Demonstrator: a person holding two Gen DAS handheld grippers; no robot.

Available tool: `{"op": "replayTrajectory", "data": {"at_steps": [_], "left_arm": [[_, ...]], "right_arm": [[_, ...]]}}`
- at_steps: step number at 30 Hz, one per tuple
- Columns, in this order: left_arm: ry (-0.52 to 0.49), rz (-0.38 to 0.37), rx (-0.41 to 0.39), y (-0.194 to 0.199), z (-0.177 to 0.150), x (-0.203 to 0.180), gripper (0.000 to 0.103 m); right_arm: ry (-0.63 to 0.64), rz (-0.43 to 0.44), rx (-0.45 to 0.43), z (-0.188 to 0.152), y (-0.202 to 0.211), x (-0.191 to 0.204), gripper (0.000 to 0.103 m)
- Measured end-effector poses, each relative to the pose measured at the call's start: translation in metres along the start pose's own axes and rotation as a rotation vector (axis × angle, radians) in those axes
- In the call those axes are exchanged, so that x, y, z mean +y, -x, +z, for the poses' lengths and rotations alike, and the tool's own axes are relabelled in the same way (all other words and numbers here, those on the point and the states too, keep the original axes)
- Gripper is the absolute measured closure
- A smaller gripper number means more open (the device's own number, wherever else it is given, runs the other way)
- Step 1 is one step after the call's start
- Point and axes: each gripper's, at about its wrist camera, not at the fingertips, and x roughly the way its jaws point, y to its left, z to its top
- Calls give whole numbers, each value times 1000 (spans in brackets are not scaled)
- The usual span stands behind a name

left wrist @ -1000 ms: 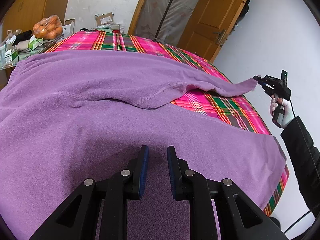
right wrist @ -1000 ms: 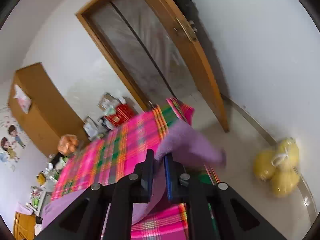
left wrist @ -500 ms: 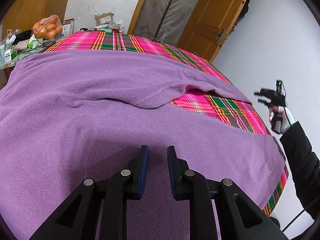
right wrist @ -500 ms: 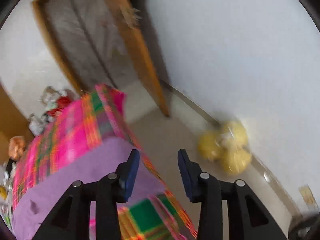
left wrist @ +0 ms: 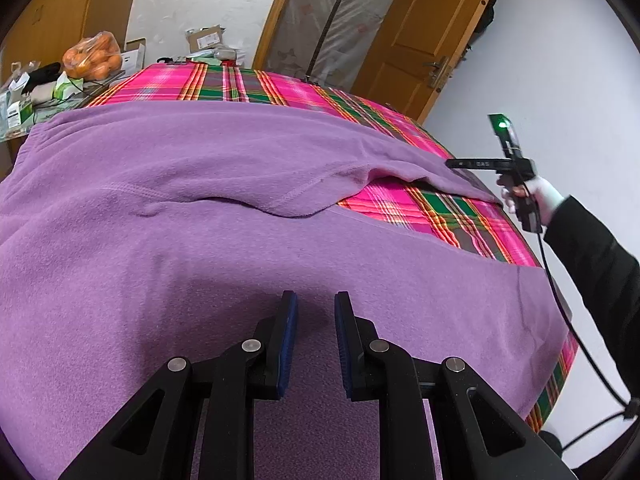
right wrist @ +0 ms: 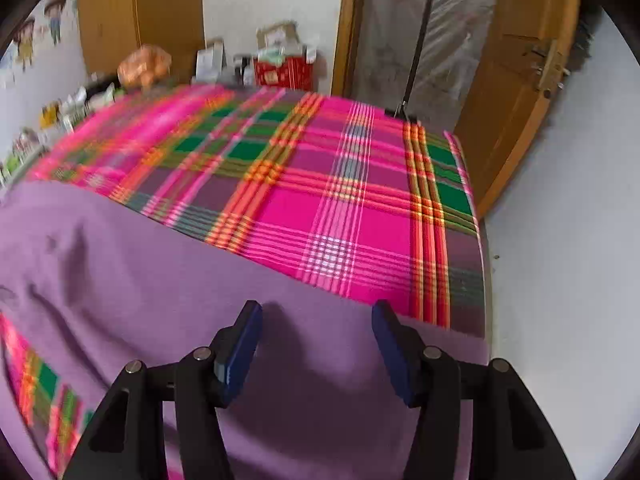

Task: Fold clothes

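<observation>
My rig: black two-finger grippers with blue pads

On my left gripper (left wrist: 315, 312) I see silver screw heads on black linkage arms; my right gripper (right wrist: 316, 324) matches, and its handle carries a green-lit board and a trailing black cable (left wrist: 560, 304), gripped by a white glove (left wrist: 540, 194) below a black sleeve (left wrist: 596, 264)

A purple garment (left wrist: 200, 208) lies spread over the plaid-covered table (left wrist: 432, 208).

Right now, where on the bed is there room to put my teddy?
The bare plaid cover past the purple garment, toward the door, is widest. A smaller plaid wedge shows between its sleeve and body. The side table with the orange bag is crowded.
</observation>
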Motion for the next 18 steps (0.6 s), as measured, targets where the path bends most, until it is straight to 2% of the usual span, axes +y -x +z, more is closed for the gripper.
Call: {"op": "replayTrajectory", "data": {"at_steps": [5, 6, 7, 8, 9, 18], "left_arm": [[-5, -9, 2, 1, 0, 0, 84], [-6, -9, 2, 1, 0, -1, 84], [-7, -9, 2, 1, 0, -1, 84], [-8, -9, 2, 1, 0, -1, 84], [-9, -9, 3, 0, 0, -1, 84], [-8, -12, 6, 0, 0, -2, 84]], "right_arm": [[-19, 108, 18, 6, -8, -13, 43], [-28, 115, 20, 5, -9, -15, 45], [-29, 108, 18, 6, -9, -16, 56], [-26, 97, 13, 7, -10, -15, 86], [-24, 86, 9, 8, -10, -14, 99], [-2, -17, -40, 17, -13, -8, 100]]}}
